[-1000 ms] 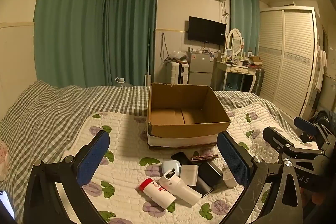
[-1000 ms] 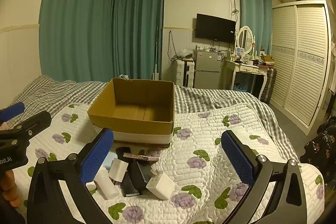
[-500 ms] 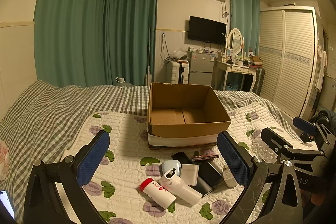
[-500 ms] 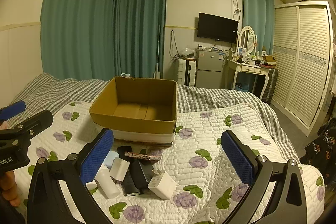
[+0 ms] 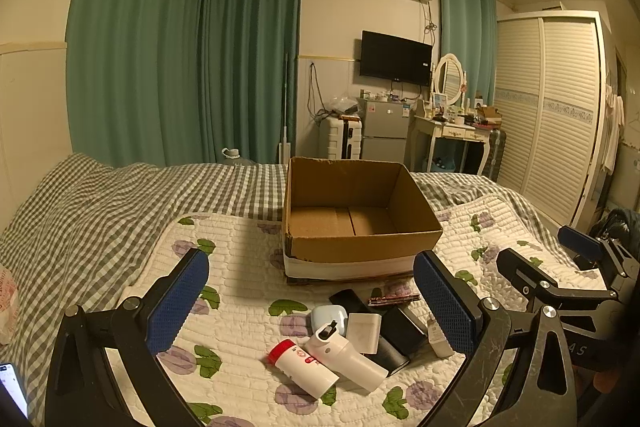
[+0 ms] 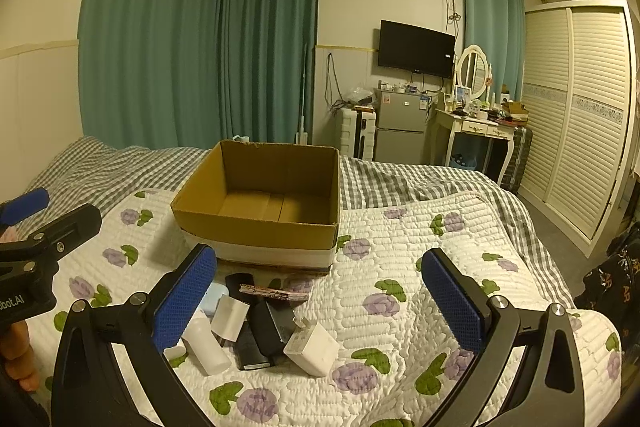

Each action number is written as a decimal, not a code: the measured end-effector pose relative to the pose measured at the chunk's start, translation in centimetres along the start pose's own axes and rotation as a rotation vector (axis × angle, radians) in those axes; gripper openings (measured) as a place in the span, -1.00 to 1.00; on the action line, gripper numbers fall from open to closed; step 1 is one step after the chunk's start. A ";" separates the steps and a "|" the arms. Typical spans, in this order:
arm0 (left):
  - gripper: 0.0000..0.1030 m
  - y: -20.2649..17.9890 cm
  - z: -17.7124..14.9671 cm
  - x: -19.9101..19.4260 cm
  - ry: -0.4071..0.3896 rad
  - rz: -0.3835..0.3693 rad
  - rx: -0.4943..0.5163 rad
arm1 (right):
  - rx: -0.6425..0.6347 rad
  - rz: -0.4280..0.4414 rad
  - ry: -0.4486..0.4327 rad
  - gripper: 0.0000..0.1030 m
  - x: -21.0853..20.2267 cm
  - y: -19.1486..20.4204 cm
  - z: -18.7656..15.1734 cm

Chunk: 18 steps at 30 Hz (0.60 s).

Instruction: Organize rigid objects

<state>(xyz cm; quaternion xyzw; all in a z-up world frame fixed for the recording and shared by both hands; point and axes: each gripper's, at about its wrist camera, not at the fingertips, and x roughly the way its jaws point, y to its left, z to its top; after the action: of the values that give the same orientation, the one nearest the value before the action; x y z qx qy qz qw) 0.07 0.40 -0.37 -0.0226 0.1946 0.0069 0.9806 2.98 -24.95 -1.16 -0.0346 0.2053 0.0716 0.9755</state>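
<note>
Quilted bedding (image 5: 240,267) printed with purple flowers is serving as the surface, spread over a checked bedspread (image 5: 100,203) in a bedroom with green curtains (image 5: 180,59).

Nearest, the left gripper (image 5: 310,301) and the right gripper (image 6: 320,297) are both being held with fingers spread wide and nothing between them. Just beyond, a pile of small rigid things is lying at about 6 o'clock of the cardboard box (image 5: 356,223).

In the pile are being counted:
- one white bottle with a red cap (image 5: 300,361)
- one white flask with a flip lid (image 5: 344,355)
- one pale blue case (image 5: 329,315)
- one white square block (image 5: 363,331)
- one white plug adapter (image 6: 313,347)
- one flat printed packet (image 5: 394,299)
- at least three black items (image 5: 400,327), overlapping, so their count cannot be fixed.

For the first pick, an outlying piece is best being taken: the plug adapter for the right gripper, the red-capped bottle for the left, with fingers closing across the short width so neighbours are not being dragged.

Farther off, the box is standing open and empty, ready for filling. A television (image 6: 416,49) is hanging on the far wall at 12 o'clock.
</note>
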 end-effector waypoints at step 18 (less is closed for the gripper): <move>1.00 0.1 -0.2 0.1 0.003 0.001 0.004 | 0.005 0.002 0.010 1.00 0.3 0.0 -0.3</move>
<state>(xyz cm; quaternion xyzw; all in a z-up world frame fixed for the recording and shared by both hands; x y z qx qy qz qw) 0.05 0.44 -0.55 -0.0203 0.1962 0.0071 0.9803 3.09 -24.95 -1.59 -0.0324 0.2105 0.0721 0.9744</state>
